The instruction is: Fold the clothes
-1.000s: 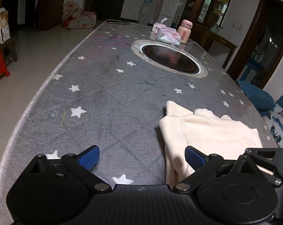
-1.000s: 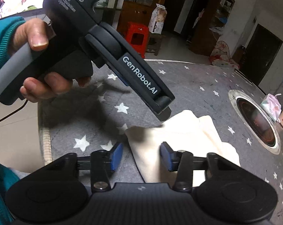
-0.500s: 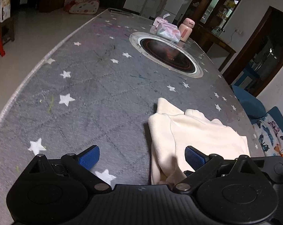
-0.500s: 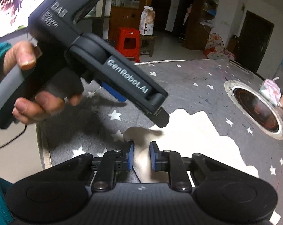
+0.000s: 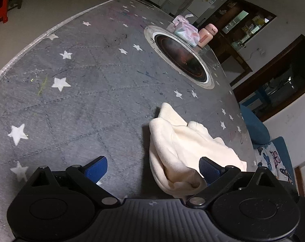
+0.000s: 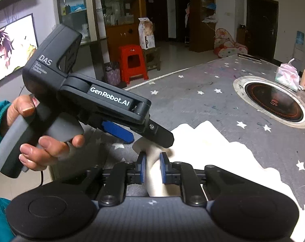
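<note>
A cream fleece garment is seen crumpled at the lower right of the left wrist view, on a grey star-patterned bench. A fold of it is clamped by the right gripper. The left gripper is spread wide, gripping nothing. A round black inset hotplate, a tissue pack and a pink bottle lie farther back, and a red plastic stool is seen on the tiled floor.

Pale tiled floor, red stool, dark wooden cabinets, white walls.
</note>
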Action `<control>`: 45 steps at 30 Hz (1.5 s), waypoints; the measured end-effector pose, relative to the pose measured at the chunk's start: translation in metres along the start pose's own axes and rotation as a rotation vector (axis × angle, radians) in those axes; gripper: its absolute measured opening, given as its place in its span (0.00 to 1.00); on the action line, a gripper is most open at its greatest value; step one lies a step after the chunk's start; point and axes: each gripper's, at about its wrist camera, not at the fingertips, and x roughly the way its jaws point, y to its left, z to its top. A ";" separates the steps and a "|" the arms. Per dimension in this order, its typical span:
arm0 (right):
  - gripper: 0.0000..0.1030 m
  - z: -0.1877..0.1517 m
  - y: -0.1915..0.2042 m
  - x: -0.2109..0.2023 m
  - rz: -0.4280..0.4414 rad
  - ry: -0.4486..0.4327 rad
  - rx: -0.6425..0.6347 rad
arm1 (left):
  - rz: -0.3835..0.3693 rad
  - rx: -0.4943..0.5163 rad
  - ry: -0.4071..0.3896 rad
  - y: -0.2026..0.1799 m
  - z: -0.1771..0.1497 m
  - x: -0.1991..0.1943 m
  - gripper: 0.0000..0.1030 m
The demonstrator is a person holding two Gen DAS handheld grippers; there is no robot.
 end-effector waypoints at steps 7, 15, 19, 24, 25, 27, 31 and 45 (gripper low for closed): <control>0.15 -0.003 0.003 0.006 0.004 0.018 -0.019 | 0.035 0.039 -0.012 -0.008 0.000 0.002 0.96; 0.27 -0.010 0.008 0.012 -0.003 0.035 -0.023 | 0.069 0.075 -0.041 -0.008 -0.003 -0.003 0.96; 0.41 -0.013 0.010 0.013 -0.011 0.038 -0.026 | 0.093 0.108 -0.055 -0.010 -0.006 -0.004 0.96; 0.61 -0.017 0.012 0.013 -0.024 0.039 -0.026 | 0.134 0.141 -0.076 -0.012 -0.009 -0.005 0.98; 0.68 -0.018 0.012 0.012 -0.031 0.034 -0.022 | 0.141 0.147 -0.079 -0.013 -0.009 -0.006 0.99; 0.73 -0.019 0.011 0.010 -0.044 0.024 -0.014 | 0.160 0.166 -0.091 -0.015 -0.010 -0.006 0.99; 0.85 -0.021 0.010 0.006 -0.070 0.004 0.001 | 0.181 0.200 -0.108 -0.019 -0.013 -0.008 1.00; 1.00 -0.035 -0.011 -0.014 -0.165 -0.031 0.125 | 0.198 0.286 -0.125 -0.034 -0.026 -0.006 1.00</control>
